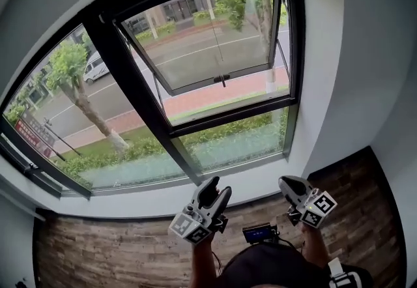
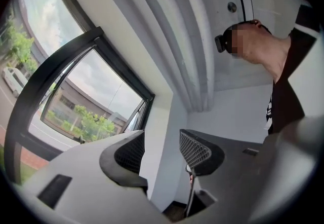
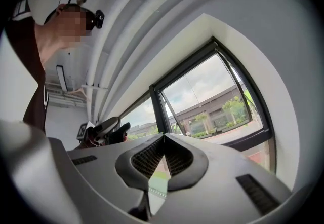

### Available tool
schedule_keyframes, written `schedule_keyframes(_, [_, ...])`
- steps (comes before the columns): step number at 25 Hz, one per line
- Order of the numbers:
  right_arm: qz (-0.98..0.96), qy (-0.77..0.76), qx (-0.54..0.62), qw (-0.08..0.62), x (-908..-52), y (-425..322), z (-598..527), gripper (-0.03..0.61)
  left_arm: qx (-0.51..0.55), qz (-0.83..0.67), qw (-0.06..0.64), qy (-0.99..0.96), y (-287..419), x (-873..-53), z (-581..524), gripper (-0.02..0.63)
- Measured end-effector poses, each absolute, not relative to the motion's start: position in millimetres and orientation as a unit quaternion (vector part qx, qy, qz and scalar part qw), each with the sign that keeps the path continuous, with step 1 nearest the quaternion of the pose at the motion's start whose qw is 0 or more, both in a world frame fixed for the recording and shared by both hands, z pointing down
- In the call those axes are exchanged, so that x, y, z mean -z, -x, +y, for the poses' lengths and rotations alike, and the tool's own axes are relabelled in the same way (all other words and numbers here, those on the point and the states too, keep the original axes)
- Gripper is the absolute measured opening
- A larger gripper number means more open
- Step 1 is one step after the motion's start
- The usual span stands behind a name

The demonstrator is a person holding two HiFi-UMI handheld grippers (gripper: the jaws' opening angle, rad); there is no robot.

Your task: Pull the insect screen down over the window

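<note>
The black-framed window (image 1: 140,94) fills the head view, its right-hand sash (image 1: 215,52) tilted open outward with a small dark handle (image 1: 221,78) on its lower rail. I cannot make out the insect screen over the opening. My left gripper (image 1: 218,187) is held low in front of the sill, open and with nothing in it; its jaws stand apart with the white wall between them (image 2: 162,149). My right gripper (image 1: 287,182) is to its right, shut and holding nothing, the pads meeting at the tips (image 3: 163,139). The right gripper view also catches the left gripper (image 3: 106,129).
A white sill (image 1: 260,182) runs under the window, with a wooden floor (image 1: 98,254) below it. A white wall (image 1: 352,72) rises on the right. The fixed left pane (image 1: 65,104) looks out on a street, trees and a van. The person's head (image 1: 273,267) shows at the bottom.
</note>
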State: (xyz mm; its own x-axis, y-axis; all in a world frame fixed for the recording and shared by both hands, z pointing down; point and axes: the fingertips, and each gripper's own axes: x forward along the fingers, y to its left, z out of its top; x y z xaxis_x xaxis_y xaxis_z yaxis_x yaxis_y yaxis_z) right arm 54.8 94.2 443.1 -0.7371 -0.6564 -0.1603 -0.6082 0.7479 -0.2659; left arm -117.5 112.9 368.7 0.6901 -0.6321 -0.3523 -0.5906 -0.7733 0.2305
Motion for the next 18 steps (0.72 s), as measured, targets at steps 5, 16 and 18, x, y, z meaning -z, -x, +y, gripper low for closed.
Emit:
schedule_keyframes(5, [0.934, 0.348, 0.052, 0.064, -444, -89, 44, 0.006, 0.157, -0.372, 0.028, -0.914, 85, -368, 66, 0.229])
schedule_keyframes(16, [0.95, 0.303, -0.069, 0.024, -382, -99, -34, 0.006, 0.058, -0.449, -0.095, -0.887, 74, -313, -8, 0.229])
schedule_keyframes(18, [0.949, 0.301, -0.097, 0.021, -362, -98, -48, 0.006, 0.022, -0.471, -0.136, -0.871, 82, -299, -25, 0.229])
